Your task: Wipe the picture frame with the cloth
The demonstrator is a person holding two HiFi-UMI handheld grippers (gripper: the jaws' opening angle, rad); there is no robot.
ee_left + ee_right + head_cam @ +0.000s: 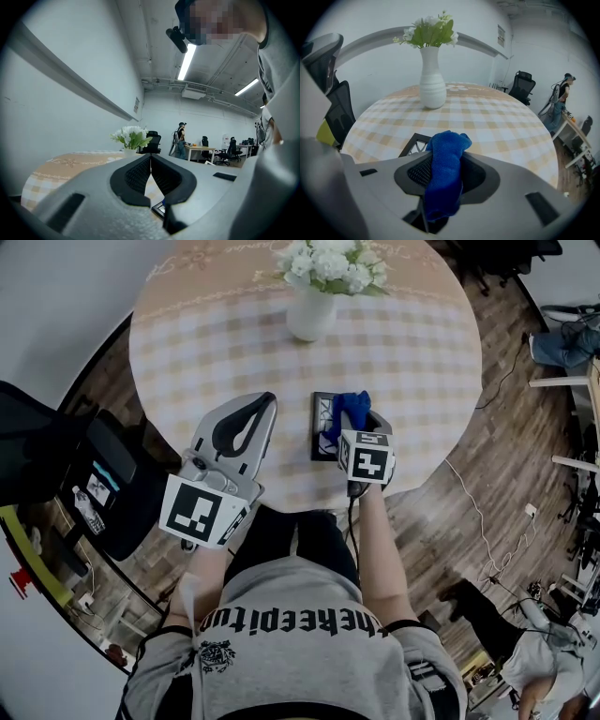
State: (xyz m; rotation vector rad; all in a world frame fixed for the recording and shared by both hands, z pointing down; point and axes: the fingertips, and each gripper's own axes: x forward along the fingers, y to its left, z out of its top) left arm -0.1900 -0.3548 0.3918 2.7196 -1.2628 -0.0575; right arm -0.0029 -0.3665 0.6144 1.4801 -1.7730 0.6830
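Picture frame (321,414) lies flat near the table's (187,343) front edge in the head view, long axis pointing away from me, under my right gripper (354,418) and beside my left gripper (262,401). Left gripper view: my jaws are pressed together on nothing, with the frame's corner low to their right. Right gripper view: my jaws clamp the blue cloth (443,173), and the frame is just beyond their tips.

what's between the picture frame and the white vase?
Nothing: only bare checked tablecloth separates the picture frame from the vase. This is clearest in the right gripper view, and the head view agrees.
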